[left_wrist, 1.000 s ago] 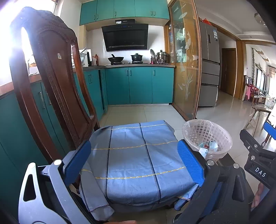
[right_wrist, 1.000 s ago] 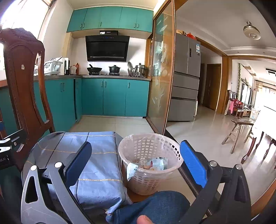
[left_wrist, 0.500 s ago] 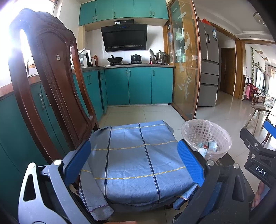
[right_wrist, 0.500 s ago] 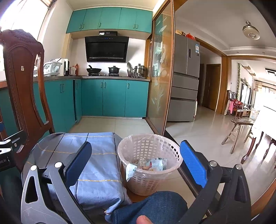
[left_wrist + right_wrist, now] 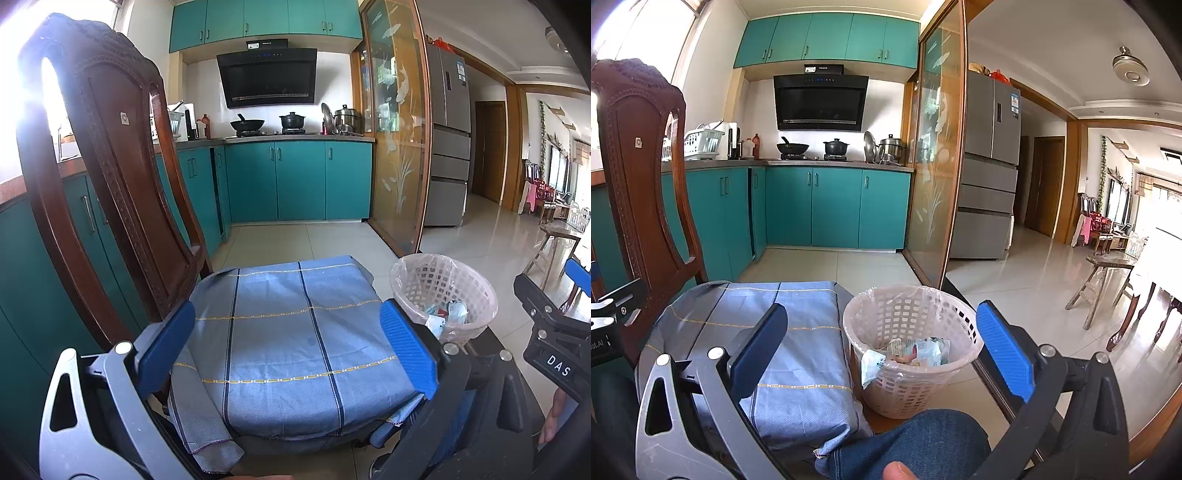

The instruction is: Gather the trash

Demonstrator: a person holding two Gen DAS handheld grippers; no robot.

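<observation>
1. Straight ahead in the left wrist view, the left gripper is spread wide and holds nothing, hovering over a blue checked cloth draped on the seat of a wooden chair. No loose trash shows on the cloth. The white mesh bin stands just beside the seat on its right, with wrappers inside. The right gripper's body shows at the right edge.

2. Ahead in the right wrist view, the right gripper is also wide and empty, its fingers framing the bin, which sits on a low wooden ledge. Wrappers lie at the bottom, and one piece hangs over the near rim.

3. Risks, as I judge them: the light bin could tip if a finger knocks its rim; the hanging piece could slip out; a jaw could snag the loose cloth.
</observation>
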